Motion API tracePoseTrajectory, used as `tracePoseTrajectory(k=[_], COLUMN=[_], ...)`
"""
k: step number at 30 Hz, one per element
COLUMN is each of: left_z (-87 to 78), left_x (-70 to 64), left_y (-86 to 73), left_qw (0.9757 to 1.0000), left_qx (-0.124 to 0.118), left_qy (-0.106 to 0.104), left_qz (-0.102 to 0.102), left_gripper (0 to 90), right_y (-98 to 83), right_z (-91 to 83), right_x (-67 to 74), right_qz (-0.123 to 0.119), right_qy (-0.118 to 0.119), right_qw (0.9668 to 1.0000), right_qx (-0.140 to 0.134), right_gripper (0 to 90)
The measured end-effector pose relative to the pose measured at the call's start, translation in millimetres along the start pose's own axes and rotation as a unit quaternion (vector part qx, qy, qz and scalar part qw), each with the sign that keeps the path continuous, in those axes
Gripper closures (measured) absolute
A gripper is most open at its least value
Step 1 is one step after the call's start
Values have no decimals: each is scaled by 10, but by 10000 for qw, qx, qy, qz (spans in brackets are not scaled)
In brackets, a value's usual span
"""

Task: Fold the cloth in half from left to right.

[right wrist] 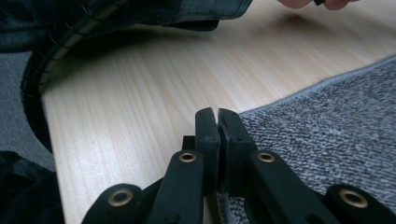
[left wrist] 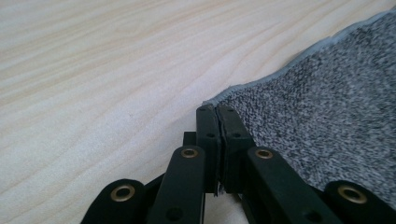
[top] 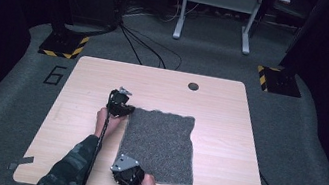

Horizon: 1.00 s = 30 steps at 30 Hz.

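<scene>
Nearest the camera, the right tool [top: 129,172] clamps the near-left corner of 1 grey cloth [top: 159,145] lying flat on the bench [top: 226,133]; the left tool [top: 120,105] pinches its far-left corner. With only thin edges caught, either of the 2 grips could likely slip on lifting.

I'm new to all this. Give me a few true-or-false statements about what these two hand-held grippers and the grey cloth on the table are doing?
1. The left gripper is shut on a corner of the grey cloth. True.
2. The right gripper gapes wide open. False: its jaws are closed on the cloth's edge.
3. The cloth hangs in the air. False: it lies flat on the wooden table.
4. Both grippers are at the cloth's left side. True.
</scene>
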<state>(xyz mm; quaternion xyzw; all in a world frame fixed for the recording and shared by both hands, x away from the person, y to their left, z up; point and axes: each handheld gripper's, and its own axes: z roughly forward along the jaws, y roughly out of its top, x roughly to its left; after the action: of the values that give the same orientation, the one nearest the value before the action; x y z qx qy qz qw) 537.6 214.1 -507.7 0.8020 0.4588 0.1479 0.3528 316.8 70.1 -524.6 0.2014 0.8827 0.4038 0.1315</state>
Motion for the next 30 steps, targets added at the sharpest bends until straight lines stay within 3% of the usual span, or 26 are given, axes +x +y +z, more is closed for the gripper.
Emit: tracePoseTrajectory(k=[7, 13, 20, 25, 27, 30], left_z=[-129, -213, -382, -636, -702, -793], left_x=[-16, -2, 79, 82, 59, 45], left_y=[49, 106, 171, 292, 339, 405], left_qw=[9998, 9996, 9991, 9967, 9963, 9952], left_qx=[-181, -245, -315, -623, -581, -718], left_qy=[6, 54, 264, 448, 488, 533], left_qz=[92, 121, 133, 258, 409, 408], left_gripper=[881, 882, 883, 883, 884, 884], right_y=[31, 101, 297, 427, 463, 532], right_z=[-221, -336, -420, -494, -532, -577], right_x=[-22, 3, -2, 16, 26, 35], right_qz=[180, 110, 44, -56, -67, -131], right_qy=[-43, -80, -110, -148, -165, -179], right_qw=[9992, 9981, 9960, 9934, 9925, 9910], right_qx=[-356, -597, -888, -1138, -1211, -1317], right_gripper=[873, 873, 873, 873, 873, 873])
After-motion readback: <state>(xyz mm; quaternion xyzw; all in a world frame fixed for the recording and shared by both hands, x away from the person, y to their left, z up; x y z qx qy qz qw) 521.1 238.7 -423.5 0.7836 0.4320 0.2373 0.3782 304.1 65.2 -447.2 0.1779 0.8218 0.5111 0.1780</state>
